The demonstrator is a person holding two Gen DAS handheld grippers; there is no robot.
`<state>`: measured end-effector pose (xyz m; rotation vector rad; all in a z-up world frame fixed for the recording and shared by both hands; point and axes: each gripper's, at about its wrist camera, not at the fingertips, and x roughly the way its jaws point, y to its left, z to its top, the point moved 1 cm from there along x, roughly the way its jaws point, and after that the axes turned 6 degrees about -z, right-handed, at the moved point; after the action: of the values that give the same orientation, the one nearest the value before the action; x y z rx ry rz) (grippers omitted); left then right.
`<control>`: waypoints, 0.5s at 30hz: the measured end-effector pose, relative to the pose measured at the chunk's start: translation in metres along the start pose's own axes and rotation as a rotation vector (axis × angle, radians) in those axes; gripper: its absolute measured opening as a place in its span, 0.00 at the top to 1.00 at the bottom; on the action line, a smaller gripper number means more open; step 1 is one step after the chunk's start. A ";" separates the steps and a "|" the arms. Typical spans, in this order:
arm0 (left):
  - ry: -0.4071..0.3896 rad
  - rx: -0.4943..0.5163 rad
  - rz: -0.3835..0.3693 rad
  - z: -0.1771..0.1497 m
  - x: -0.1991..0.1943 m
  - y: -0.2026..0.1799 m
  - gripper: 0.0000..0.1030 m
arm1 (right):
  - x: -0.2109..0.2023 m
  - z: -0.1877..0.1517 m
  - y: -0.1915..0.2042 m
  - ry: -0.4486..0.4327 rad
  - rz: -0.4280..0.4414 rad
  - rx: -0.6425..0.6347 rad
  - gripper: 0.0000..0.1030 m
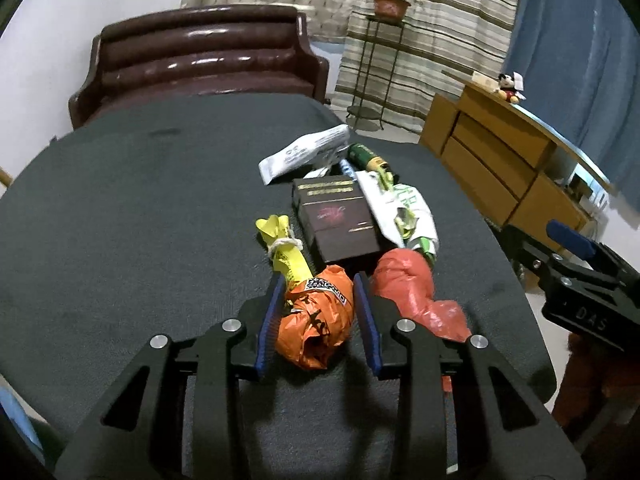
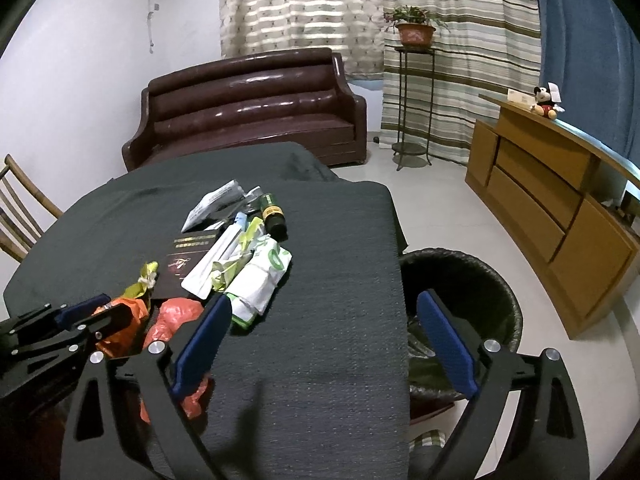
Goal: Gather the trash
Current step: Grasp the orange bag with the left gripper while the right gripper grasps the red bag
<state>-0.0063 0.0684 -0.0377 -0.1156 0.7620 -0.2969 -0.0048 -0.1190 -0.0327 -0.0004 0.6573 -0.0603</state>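
At the left of the dark cloth-covered worktop (image 1: pixel 140 200), the left gripper (image 1: pixel 316 284) has its two blue-padded fingers (image 1: pixel 268 320) set on either side of an orange plastic bag (image 1: pixel 320 320) that lies on the cloth. The pads sit right at the bag's sides; whether they press it or only flank it cannot be told. A yellow wrapper (image 1: pixel 286 252) tied with white string runs out from the bag's far end, and the join between the two is hidden by the crumpled plastic. Just right of the orange bag lies a red plastic bag (image 1: pixel 408 284), its near end tucked behind the right finger. Beyond them a dark box (image 1: pixel 340 216) lies flat with small gold lettering too fine to read. Against its right side rests a white-and-green packet (image 1: pixel 412 208), partly overlapped by a crumpled green wrapper. Farther back a white printed pouch (image 1: pixel 304 152) and a dark green bottle (image 1: pixel 370 158) lie on their sides, a few smaller scraps between them hard to make out.

In the right wrist view the right gripper (image 2: pixel 324 308) hangs above the near right corner of the worktop, fingers spread wide and holding nothing. Beside that edge stands a trash bin (image 2: pixel 480 280) lined with a black bag, its near rim cut off by the right finger and its contents too dark to identify.
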 end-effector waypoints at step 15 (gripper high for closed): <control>-0.029 -0.020 0.049 -0.006 -0.011 0.003 0.49 | -0.001 -0.002 0.002 0.009 0.004 0.004 0.13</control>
<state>-0.0175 0.0751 -0.0351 -0.1195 0.7381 -0.2403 -0.0064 -0.1166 -0.0338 0.0053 0.6658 -0.0577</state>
